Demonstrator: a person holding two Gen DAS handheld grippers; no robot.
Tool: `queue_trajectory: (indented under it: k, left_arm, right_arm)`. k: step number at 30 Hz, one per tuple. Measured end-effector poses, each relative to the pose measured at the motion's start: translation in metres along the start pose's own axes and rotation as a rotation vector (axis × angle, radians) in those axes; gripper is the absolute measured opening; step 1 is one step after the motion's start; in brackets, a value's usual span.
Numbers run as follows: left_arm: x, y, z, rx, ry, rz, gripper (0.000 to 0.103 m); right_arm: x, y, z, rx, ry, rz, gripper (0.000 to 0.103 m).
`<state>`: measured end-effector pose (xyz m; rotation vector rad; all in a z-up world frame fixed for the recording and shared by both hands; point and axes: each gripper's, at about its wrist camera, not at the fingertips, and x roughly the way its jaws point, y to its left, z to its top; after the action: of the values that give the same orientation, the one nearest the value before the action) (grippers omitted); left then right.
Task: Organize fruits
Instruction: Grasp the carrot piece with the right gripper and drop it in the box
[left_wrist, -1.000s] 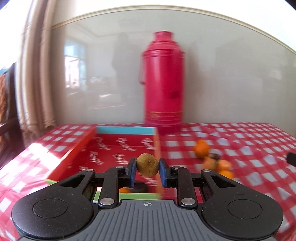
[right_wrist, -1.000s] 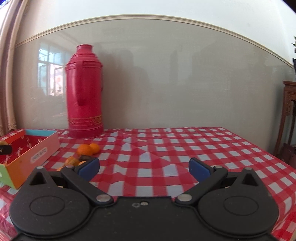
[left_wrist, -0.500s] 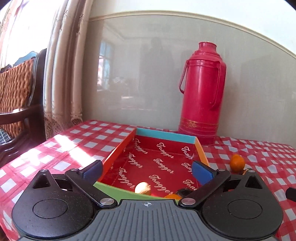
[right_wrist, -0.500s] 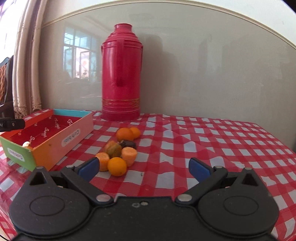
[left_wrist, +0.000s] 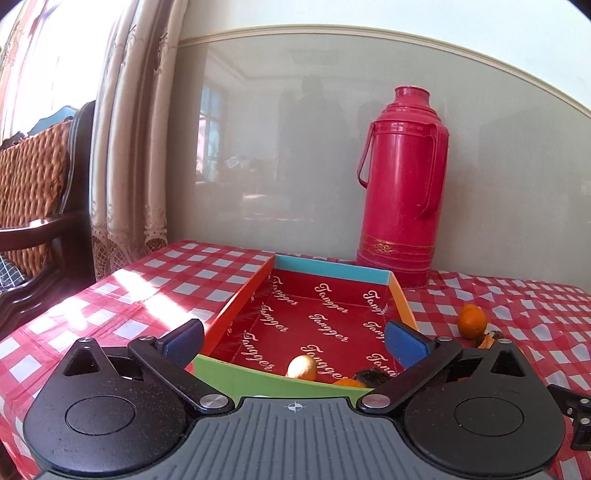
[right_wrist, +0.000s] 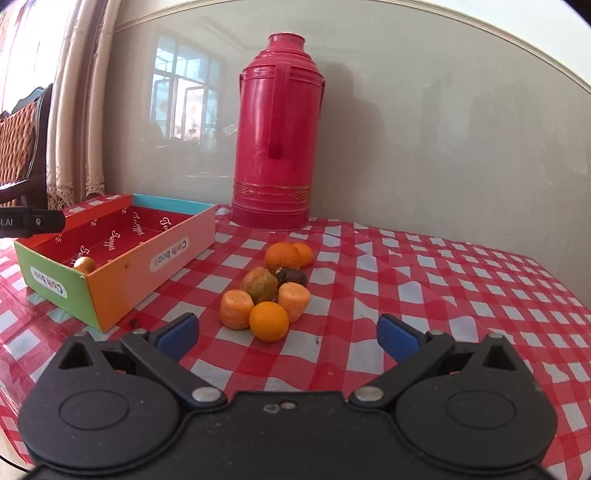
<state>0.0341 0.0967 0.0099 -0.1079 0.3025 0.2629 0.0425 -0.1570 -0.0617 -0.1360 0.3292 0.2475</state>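
Note:
A colourful cardboard box (left_wrist: 258, 378) with a red printed floor lies on the checked table; it also shows in the right wrist view (right_wrist: 122, 280). Inside near its front wall lie a brown kiwi (left_wrist: 302, 367), an orange fruit (left_wrist: 349, 383) and a dark fruit (left_wrist: 373, 376). My left gripper (left_wrist: 293, 341) is open and empty just before the box's front wall. A pile of several fruits sits on the cloth: an orange (right_wrist: 269, 320), cut carrot pieces (right_wrist: 236, 308), a greenish fruit (right_wrist: 259, 284). My right gripper (right_wrist: 288, 334) is open and empty, just in front of the pile.
A tall red thermos (right_wrist: 279, 136) stands against the wall behind the box and pile, also in the left wrist view (left_wrist: 400, 184). A wicker chair (left_wrist: 33, 192) and curtain (left_wrist: 129, 147) stand left of the table. The table's left edge is close to the box.
My left gripper opened and let the kiwi drop into the box, then drew back. My right gripper swung left and moved close to the fruit pile.

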Motion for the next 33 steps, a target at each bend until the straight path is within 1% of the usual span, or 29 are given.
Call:
queue_trajectory:
  k: [4, 6, 7, 9, 10, 12, 14, 18, 20, 22, 25, 27, 28, 30, 32, 33]
  left_arm:
    - [0.0, 0.01, 0.0, -0.02, 0.005, 0.01, 0.103]
    - [0.0, 0.015, 0.0, -0.023, 0.005, 0.016, 0.103]
    - [0.0, 0.017, 0.0, -0.025, 0.005, 0.019, 0.103]
    - [-0.001, 0.021, 0.0, -0.026, 0.003, 0.026, 0.103]
    - [-0.001, 0.023, 0.0, -0.025, 0.004, 0.029, 0.103]
    - [-0.001, 0.026, -0.001, -0.024, 0.007, 0.035, 0.103]
    - [-0.001, 0.029, -0.001, -0.021, 0.01, 0.042, 0.103]
    - [-0.002, 0.036, -0.001, -0.021, 0.013, 0.055, 0.103]
    - [-0.002, 0.038, -0.002, -0.025, 0.015, 0.058, 0.103]
    - [-0.003, 0.041, -0.002, -0.023, 0.013, 0.063, 0.103]
    - [-0.004, 0.045, -0.003, -0.023, 0.014, 0.068, 0.103]
    - [-0.004, 0.048, -0.003, -0.026, 0.015, 0.074, 0.103]
    - [-0.005, 0.049, -0.003, -0.028, 0.015, 0.076, 0.103]
    - [-0.005, 0.052, -0.003, -0.027, 0.015, 0.08, 0.103]
    - [-0.005, 0.054, -0.004, -0.027, 0.015, 0.086, 0.103]
    - [-0.005, 0.056, -0.004, -0.028, 0.015, 0.088, 0.103]
  right_arm:
    - [0.011, 0.004, 0.002, -0.003, 0.015, -0.015, 0.093]
    - [0.016, 0.003, 0.003, 0.011, 0.027, -0.021, 0.085]
    - [0.018, 0.002, 0.004, 0.021, 0.031, -0.019, 0.083]
    - [0.019, 0.004, 0.005, 0.028, 0.022, 0.001, 0.074]
    - [0.018, 0.006, 0.006, 0.028, 0.009, 0.017, 0.073]
    - [0.017, 0.012, 0.008, 0.033, -0.004, 0.067, 0.073]
    - [0.021, 0.02, 0.008, 0.033, 0.019, 0.117, 0.071]
    - [0.034, 0.038, 0.008, 0.038, 0.08, 0.175, 0.071]
    - [0.039, 0.042, 0.008, 0.054, 0.099, 0.169, 0.071]
    - [0.048, 0.041, 0.008, 0.096, 0.131, 0.16, 0.071]
    - [0.058, 0.036, 0.008, 0.132, 0.16, 0.116, 0.071]
    - [0.063, 0.032, 0.008, 0.157, 0.173, 0.107, 0.07]
    - [0.066, 0.031, 0.008, 0.155, 0.178, 0.099, 0.068]
    - [0.069, 0.029, 0.01, 0.16, 0.181, 0.094, 0.051]
    - [0.074, 0.03, 0.012, 0.156, 0.188, 0.09, 0.045]
    - [0.076, 0.031, 0.013, 0.15, 0.188, 0.088, 0.044]
